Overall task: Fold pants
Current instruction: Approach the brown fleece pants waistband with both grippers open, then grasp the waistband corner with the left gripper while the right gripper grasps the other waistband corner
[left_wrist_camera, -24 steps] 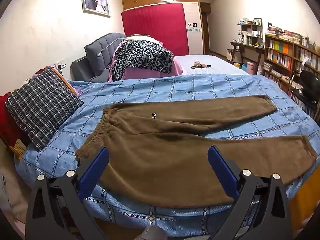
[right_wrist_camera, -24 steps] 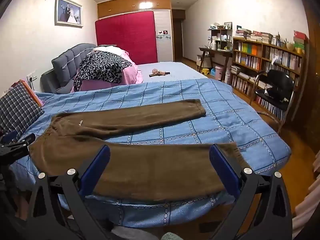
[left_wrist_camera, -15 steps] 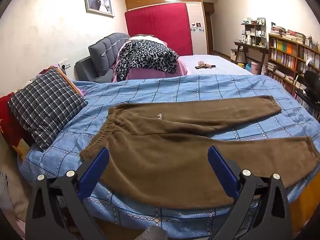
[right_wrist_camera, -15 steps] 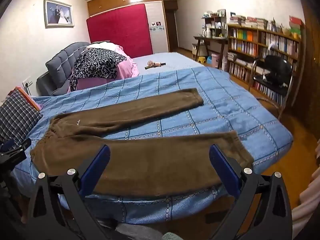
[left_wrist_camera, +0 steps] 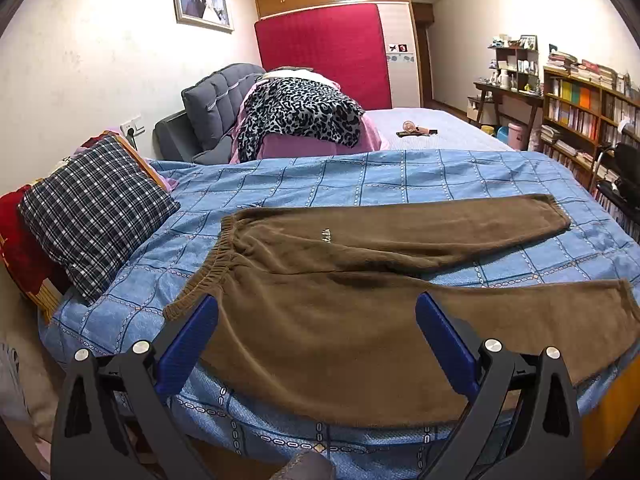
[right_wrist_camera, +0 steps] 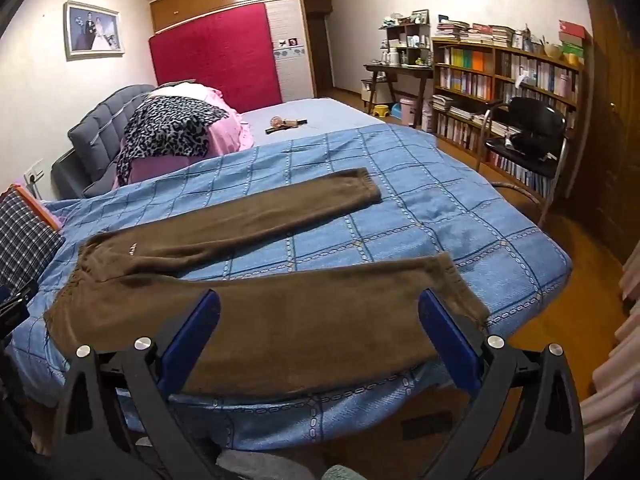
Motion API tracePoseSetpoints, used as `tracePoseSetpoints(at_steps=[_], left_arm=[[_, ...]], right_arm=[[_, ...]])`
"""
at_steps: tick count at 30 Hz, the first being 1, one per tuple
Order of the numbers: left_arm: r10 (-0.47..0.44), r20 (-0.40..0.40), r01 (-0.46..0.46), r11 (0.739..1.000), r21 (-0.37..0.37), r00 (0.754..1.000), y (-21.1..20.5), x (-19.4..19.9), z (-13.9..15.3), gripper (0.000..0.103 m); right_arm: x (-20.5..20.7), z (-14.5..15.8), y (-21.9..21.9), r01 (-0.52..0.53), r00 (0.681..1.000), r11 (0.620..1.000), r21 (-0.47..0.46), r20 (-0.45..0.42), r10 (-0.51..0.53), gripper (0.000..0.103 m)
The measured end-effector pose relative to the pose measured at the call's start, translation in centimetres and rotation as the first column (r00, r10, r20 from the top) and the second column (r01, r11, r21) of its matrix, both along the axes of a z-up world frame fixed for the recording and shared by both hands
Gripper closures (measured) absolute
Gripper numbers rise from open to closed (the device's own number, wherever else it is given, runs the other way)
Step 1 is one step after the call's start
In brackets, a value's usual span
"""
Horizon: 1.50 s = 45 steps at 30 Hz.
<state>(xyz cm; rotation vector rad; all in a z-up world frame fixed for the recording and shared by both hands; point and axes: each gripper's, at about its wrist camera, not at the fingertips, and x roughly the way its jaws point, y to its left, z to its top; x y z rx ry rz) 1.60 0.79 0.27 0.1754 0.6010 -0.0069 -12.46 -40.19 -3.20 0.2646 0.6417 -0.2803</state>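
Plaid pillow point(left_wrist_camera: 94, 216) far left on blue quilt point(left_wrist_camera: 400, 176). Brown pants point(left_wrist_camera: 360, 280) flat on quilt, waistband left, legs splayed rightward, near leg along bed edge. Left gripper point(left_wrist_camera: 316, 320) wide open, empty, possibly just above pants. Right gripper point(right_wrist_camera: 320, 316) wide open, empty, over near leg. Black chair point(right_wrist_camera: 528, 128) far right.

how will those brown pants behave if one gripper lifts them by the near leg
The brown pants look like soft, thick fleece lying limp on the blue bedspread, so they will probably droop and trail. The near leg already overhangs the bed edge, so a tug may slide them off.
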Motion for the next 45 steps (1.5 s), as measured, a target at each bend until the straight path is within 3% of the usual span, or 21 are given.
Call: tracePoseSetpoints(at_steps=[6,22,45], left_arm=[[0.004,-0.022,-0.004,1.000,-0.003,1.000,0.2,0.9,-0.4,0.005],[0.043,-0.111,-0.042,0.999,0.009,0.993,1.0,3.8,-2.9,0.005],[0.113,-0.143,-0.109,0.994,0.032,0.983,2.9,7.5,-4.4,0.005]], right_arm=[[0.5,-1.0,-1.4,0.029,0.999,0.999,0.024,-0.034,-0.028,0.003],[3.9,-3.8,-0.8,-0.008,0.996,0.997,0.075,-0.092,0.015,0.003],[7.8,-4.3,-0.8,-0.003,0.993,0.996,0.091,-0.118,0.014,0.003]])
